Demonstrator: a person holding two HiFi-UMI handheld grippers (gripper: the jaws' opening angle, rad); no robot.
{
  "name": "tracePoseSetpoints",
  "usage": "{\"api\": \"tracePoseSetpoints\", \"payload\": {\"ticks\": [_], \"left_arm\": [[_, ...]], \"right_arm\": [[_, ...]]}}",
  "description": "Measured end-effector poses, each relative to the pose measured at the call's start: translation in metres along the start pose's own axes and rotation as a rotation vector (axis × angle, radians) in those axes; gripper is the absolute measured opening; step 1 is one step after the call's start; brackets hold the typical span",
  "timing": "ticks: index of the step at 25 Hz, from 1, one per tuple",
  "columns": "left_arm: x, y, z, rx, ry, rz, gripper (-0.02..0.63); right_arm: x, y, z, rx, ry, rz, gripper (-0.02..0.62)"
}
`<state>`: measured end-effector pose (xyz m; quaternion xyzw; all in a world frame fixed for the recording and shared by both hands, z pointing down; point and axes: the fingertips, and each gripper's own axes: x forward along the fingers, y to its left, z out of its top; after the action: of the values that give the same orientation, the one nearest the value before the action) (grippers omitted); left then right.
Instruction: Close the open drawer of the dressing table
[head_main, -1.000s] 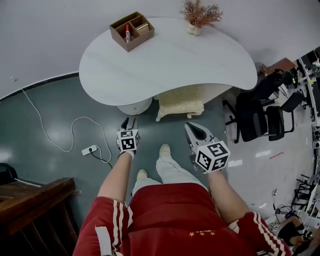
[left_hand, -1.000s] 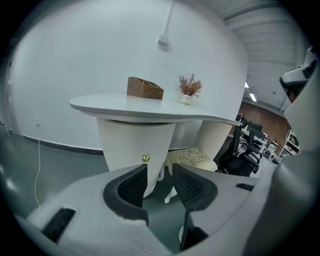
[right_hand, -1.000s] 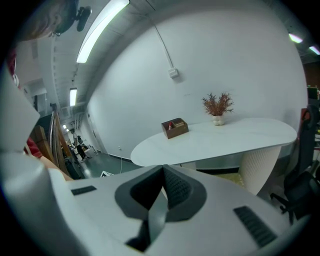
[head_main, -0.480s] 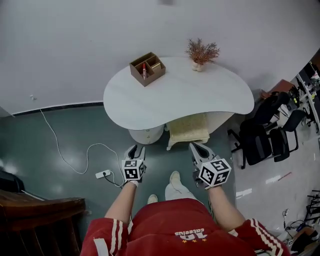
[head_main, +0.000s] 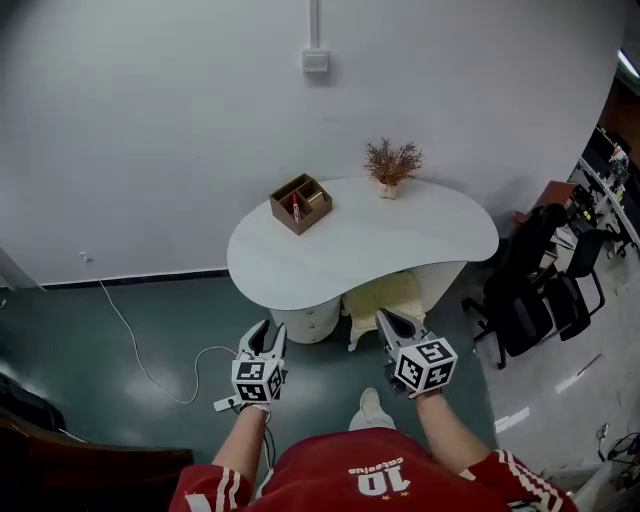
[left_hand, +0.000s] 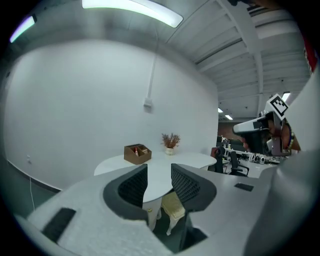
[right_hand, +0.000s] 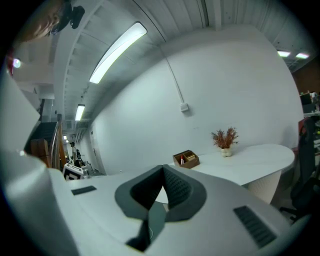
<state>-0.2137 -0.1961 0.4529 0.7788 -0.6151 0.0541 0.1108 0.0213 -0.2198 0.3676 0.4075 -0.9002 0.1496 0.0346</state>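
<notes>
The white dressing table (head_main: 400, 245) stands against the wall, with a round white drawer unit (head_main: 305, 320) under its left end. From here I cannot tell whether a drawer is out. In the left gripper view the drawer unit (left_hand: 152, 212) shows a small knob between the jaws. My left gripper (head_main: 270, 335) is open and empty, held in the air well short of the table. My right gripper (head_main: 385, 318) is level with it, jaw tips together, holding nothing. The left gripper (left_hand: 159, 175) and right gripper (right_hand: 163, 172) both point at the table (right_hand: 260, 160).
On the table stand a brown wooden organiser (head_main: 300, 203) and a vase of dried twigs (head_main: 390, 165). A cream stool (head_main: 385, 298) is tucked under it. Black office chairs (head_main: 540, 290) crowd the right. A white cable and power strip (head_main: 225, 403) lie on the floor at left.
Both grippers have risen and now point nearly level at the table. The head view has tilted up, so the table looks smaller and farther and more wall shows. Nothing was grasped.
</notes>
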Motion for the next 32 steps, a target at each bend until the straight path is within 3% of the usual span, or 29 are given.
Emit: {"api": "tracePoseSetpoints", "payload": {"ticks": [9, 13, 20, 32], "left_arm": [[-0.037, -0.022, 0.106, -0.011, -0.185, -0.055, 0.129], [-0.052, -0.039, 0.138, 0.034, -0.208, -0.106, 0.129], [-0.079, -0.069, 0.167, 0.090, -0.269, -0.178, 0.108], [-0.111, -0.087, 0.173, 0.083, -0.326, -0.214, 0.028]], "right_arm": [[-0.021, 0.035, 0.055, -0.055, -0.103, -0.019, 0.005], [-0.035, 0.047, 0.084, -0.078, -0.161, -0.031, 0.005], [-0.054, 0.071, 0.104, -0.111, -0.201, -0.029, 0.005], [-0.083, 0.091, 0.099, -0.138, -0.206, -0.036, 0.005]]}}
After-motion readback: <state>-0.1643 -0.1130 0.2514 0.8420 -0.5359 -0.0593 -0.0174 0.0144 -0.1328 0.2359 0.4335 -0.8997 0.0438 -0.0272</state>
